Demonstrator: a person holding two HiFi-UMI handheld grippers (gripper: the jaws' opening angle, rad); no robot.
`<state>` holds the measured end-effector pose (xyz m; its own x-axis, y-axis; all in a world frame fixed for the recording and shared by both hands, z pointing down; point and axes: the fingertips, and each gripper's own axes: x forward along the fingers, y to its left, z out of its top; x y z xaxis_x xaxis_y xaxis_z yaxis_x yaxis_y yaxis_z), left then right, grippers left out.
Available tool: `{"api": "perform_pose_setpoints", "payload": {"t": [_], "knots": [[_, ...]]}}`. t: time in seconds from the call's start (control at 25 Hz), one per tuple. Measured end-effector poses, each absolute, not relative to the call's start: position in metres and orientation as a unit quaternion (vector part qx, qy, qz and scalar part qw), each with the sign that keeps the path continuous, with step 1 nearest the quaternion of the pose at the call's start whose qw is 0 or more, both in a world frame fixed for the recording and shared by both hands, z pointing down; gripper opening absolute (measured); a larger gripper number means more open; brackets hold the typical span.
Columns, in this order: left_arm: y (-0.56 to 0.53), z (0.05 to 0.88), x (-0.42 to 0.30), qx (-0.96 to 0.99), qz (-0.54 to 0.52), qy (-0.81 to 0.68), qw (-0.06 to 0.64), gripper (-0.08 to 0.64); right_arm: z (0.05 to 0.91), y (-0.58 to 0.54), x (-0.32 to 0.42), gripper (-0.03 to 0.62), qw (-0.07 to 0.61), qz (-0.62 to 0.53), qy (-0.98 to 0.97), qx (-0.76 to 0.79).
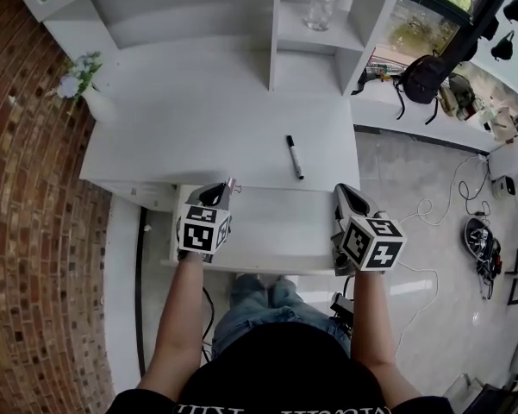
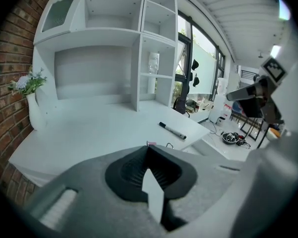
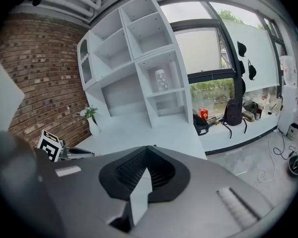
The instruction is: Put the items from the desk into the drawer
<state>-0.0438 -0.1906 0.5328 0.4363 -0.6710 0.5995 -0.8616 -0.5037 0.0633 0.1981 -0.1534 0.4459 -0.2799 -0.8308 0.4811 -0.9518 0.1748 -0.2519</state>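
Note:
A black marker [image 1: 294, 156] lies on the white desk [image 1: 198, 145], near its front right; the left gripper view has it ahead and to the right [image 2: 172, 131]. Below the desk's front edge a white drawer [image 1: 276, 227] stands pulled open. My left gripper [image 1: 225, 188] hovers over the drawer's back left corner, shut on a small pink clip [image 2: 151, 144] with a wire handle that sticks out past the tips. My right gripper [image 1: 340, 190] is at the drawer's right side, jaws shut [image 3: 148, 148] with nothing seen between them.
A vase of flowers [image 1: 90, 93] stands at the desk's left end by the brick wall. A white shelf unit at the back holds a glass jar [image 1: 321, 7]. A backpack [image 1: 422, 76] sits on the sill to the right, with cables on the floor below.

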Motion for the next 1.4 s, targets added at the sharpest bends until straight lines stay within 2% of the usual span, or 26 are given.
{"api": "perform_pose_setpoints", "payload": {"t": [0.28, 0.56, 0.92, 1.12, 1.28, 1.4], "knots": [[-0.169, 0.583, -0.042, 0.815, 0.298, -0.443, 0.226, 0.0, 0.485, -0.139, 0.192, 0.008, 0.149, 0.292, -0.752, 0.572], [-0.149, 0.668, -0.049, 0.772, 0.381, -0.422, 0.286, 0.002, 0.522, -0.128, 0.184, 0.008, 0.177, 0.317, -0.744, 0.561], [-0.155, 0.727, -0.053, 0.71, 0.494, -0.436, 0.247, 0.003, 0.535, -0.119, 0.194, 0.008, 0.197, 0.324, -0.734, 0.564], [-0.148, 0.743, -0.046, 0.7, 0.51, -0.422, 0.267, 0.006, 0.537, -0.118, 0.198, 0.008, 0.202, 0.327, -0.731, 0.564], [-0.145, 0.739, -0.033, 0.71, 0.491, -0.407, 0.299, 0.028, 0.534, -0.119, 0.199, 0.008, 0.2, 0.325, -0.733, 0.563], [-0.143, 0.737, -0.04, 0.701, 0.485, -0.412, 0.321, 0.111, 0.529, -0.12, 0.199, 0.008, 0.195, 0.322, -0.735, 0.564]]}}
